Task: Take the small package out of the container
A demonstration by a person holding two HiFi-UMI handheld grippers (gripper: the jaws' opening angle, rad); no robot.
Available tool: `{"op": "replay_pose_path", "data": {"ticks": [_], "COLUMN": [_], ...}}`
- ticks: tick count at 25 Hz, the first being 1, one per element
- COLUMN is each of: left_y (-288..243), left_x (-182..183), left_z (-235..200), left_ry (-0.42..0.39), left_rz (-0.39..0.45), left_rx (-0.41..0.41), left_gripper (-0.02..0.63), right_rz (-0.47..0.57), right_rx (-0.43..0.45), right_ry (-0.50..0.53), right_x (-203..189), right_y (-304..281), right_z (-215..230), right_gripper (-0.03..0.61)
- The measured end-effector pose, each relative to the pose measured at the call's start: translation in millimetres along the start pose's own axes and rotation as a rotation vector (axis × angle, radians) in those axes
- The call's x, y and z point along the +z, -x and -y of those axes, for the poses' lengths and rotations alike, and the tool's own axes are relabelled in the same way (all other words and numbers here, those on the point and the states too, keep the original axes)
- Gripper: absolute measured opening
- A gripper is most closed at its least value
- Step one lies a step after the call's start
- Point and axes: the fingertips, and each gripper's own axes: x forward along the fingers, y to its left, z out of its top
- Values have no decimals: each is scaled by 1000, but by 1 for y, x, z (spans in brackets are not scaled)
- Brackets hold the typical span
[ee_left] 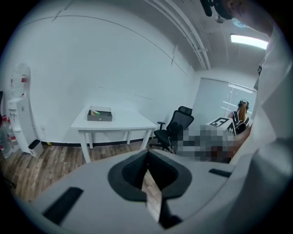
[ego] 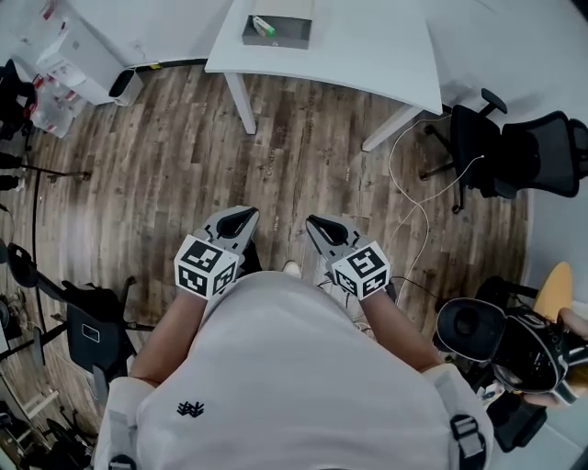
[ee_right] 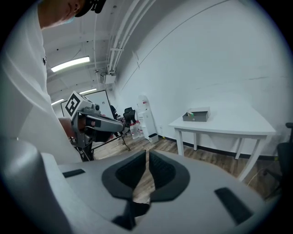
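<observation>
A grey open container (ego: 277, 33) stands on the white table (ego: 367, 55) at the far end of the room, with a small green and white package (ego: 264, 27) inside it. The container (ee_left: 100, 115) shows far off in the left gripper view, and the container (ee_right: 196, 116) also in the right gripper view. My left gripper (ego: 243, 218) and right gripper (ego: 317, 224) are held close to the person's body, well short of the table. Both are shut and empty, tips touching: left gripper (ee_left: 147, 161), right gripper (ee_right: 147, 157).
Wooden floor lies between me and the table. A black office chair (ego: 514, 151) and a white cable (ego: 409, 197) are at the right. A white cabinet (ego: 78, 60) and bin (ego: 126, 85) stand at the far left. Black stands (ego: 83, 321) crowd the near left.
</observation>
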Motion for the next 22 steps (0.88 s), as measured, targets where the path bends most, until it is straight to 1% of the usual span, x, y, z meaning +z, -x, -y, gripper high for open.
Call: {"op": "replay_pose_path", "data": {"ticks": [4, 7, 10, 13, 16, 19, 22], "left_y": [-20, -30, -36, -37, -33, -30, -29], "left_x": [17, 37, 57, 70, 72, 71, 76], "left_z": [-39, -73, -109, -147, -182, -204, -219], "left_ry": [4, -19, -37, -50, -47, -54, -45], "left_rz": [3, 7, 6, -2, -10, -19, -8], "left_rx": [-61, -107, -135, -148, -163, -160, -150], "left_gripper": [6, 6, 6, 6, 6, 6, 6], "right_rz": [-9, -9, -14, -24, -30, -20, -17], "right_rx": [-65, -104, -129, -149, -166, -187, -196], "right_ry": [-10, -13, -23, -22, -9, -4, -10], "right_x": [24, 47, 65, 85, 102, 116, 129], "right_y": [-28, -58, -92, -126, -157, -175, -190], "right_z": [20, 34, 49, 63, 73, 85, 100], "right_gripper": [11, 11, 11, 11, 11, 11, 12]}}
